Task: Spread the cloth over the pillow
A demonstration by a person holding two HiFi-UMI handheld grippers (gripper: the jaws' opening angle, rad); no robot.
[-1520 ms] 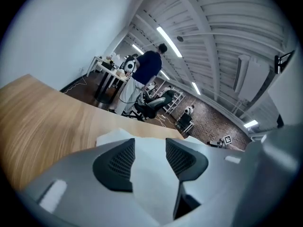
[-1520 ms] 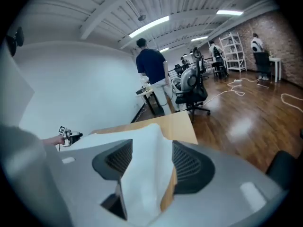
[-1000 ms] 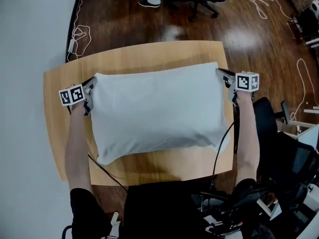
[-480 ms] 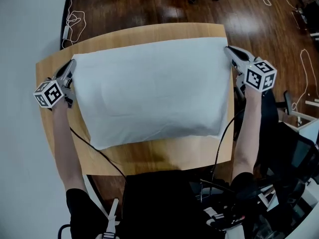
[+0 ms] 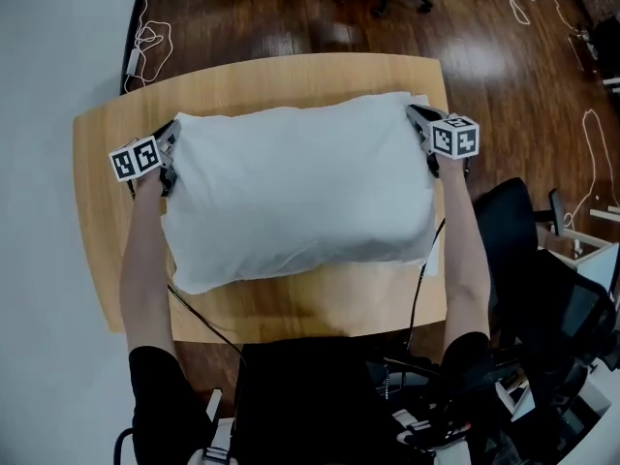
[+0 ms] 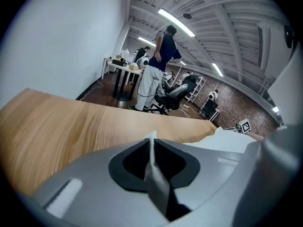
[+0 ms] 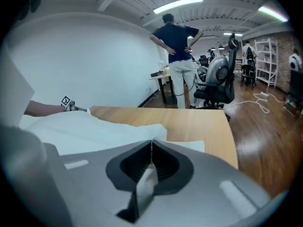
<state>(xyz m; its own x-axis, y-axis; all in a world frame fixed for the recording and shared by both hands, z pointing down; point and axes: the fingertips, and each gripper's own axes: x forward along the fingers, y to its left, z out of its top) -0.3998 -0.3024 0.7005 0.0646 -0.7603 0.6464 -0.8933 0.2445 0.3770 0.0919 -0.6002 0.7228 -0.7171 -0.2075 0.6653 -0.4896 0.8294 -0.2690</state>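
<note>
Two grippers clamped on white cloth. Left gripper at far-left corner, jaws just eased open a touch, thin fold of cloth pinched between pads. Right gripper at far-right corner, jaws tight together on fabric edge. Cloth draped over pillow, hiding it almost fully, in the middle of wooden table. Both arms stretched along the cloth's sides.

The covered pillow fills the table's middle, leaving bare strips at the far, left and near edges; a chair crowds the right.
</note>
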